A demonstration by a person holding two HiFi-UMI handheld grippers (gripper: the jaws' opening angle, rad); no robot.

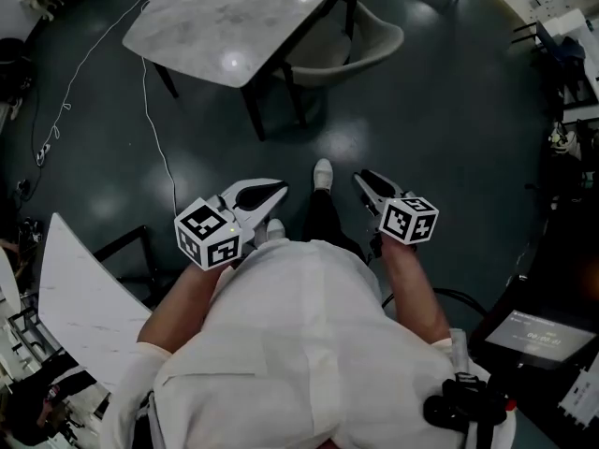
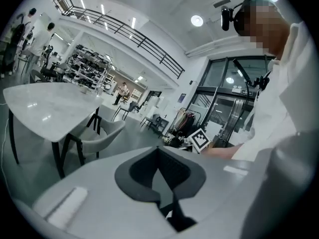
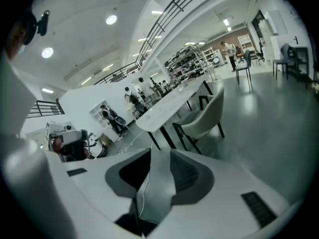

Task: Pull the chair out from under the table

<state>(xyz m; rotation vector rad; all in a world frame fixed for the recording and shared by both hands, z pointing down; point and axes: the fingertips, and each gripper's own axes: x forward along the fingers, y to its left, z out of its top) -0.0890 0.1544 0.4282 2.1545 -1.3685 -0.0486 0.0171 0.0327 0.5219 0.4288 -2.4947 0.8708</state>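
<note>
Tucked under the table at one o'clock, well apart from the part-open, empty right gripper and the closed, empty left gripper, the chair looks stiff, fairly heavy and apt to slide, so its curved backrest rim seems the best hold.

Head view: dim, underexposed; dark floor w/ soft glare patches; table top mirrors overhead lamps. Gripper views: bright, even light from round ceiling lamps & strip lights; strong fisheye bend, black vignette at corners; near foreground soft, bkgd sharper.
</note>
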